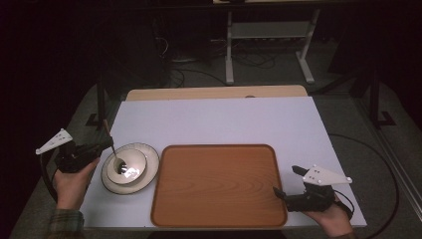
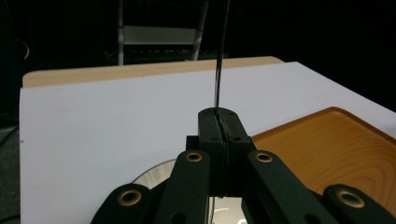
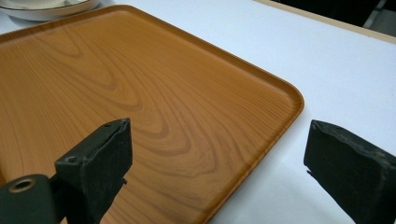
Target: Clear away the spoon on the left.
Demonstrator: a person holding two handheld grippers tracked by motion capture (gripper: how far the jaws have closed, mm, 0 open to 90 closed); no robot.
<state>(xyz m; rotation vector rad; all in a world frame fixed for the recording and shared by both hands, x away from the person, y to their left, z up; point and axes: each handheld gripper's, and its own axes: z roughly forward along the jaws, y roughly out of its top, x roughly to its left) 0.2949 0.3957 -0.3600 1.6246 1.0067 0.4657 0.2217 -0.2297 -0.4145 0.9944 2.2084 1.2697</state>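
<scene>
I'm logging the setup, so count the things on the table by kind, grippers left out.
Spoon: 1
Bowl: 1
Plate: 1
Wooden tray: 1
Total: 4

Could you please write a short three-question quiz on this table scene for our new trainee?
1. True or false: the left gripper is shut on the spoon.
2. Where does the spoon's lower end sit?
A. On the wooden tray
B. In the bowl on the plate
C. On the bare table
3. How do the right gripper's jaws stand?

Key: 1 true; 2 B; 3 open, with nothing between them, beside the tray's corner.
</scene>
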